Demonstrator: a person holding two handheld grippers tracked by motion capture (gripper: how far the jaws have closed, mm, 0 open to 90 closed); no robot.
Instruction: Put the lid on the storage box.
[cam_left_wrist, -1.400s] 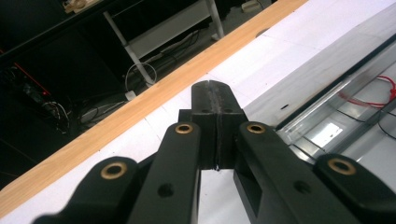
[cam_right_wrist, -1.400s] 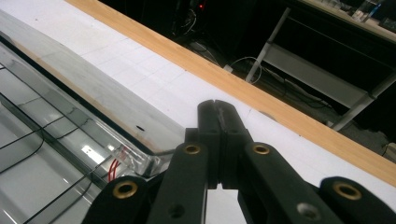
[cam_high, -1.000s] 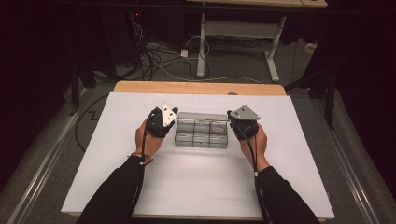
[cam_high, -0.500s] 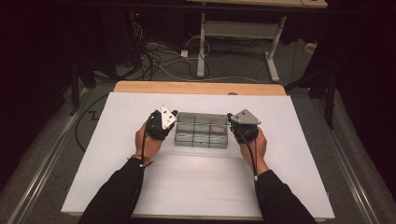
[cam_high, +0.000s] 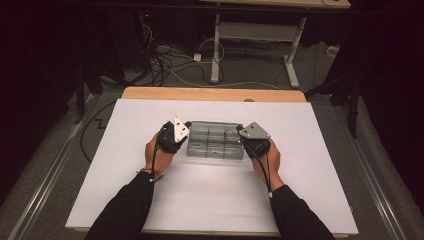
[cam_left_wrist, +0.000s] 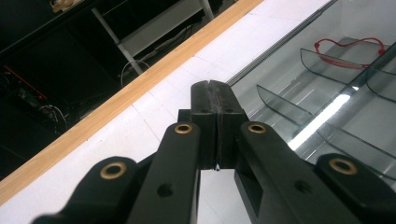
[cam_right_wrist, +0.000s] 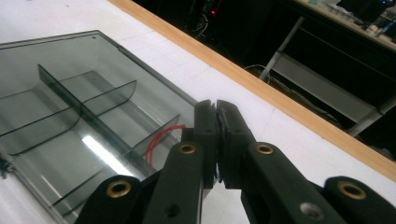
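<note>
Clear smoked-plastic compartment box (cam_high: 214, 140) with curved dividers sits mid-table on the white sheet (cam_high: 150, 200). A red loop of cord (cam_left_wrist: 351, 45) lies in one compartment near the box's right end. Left gripper (cam_high: 173, 137) just beside the box's left end, jaws pressed together, holding nothing. Right gripper (cam_high: 254, 141) at the box's right end, jaws all but closed, a hairline gap, nothing between them.
</note>
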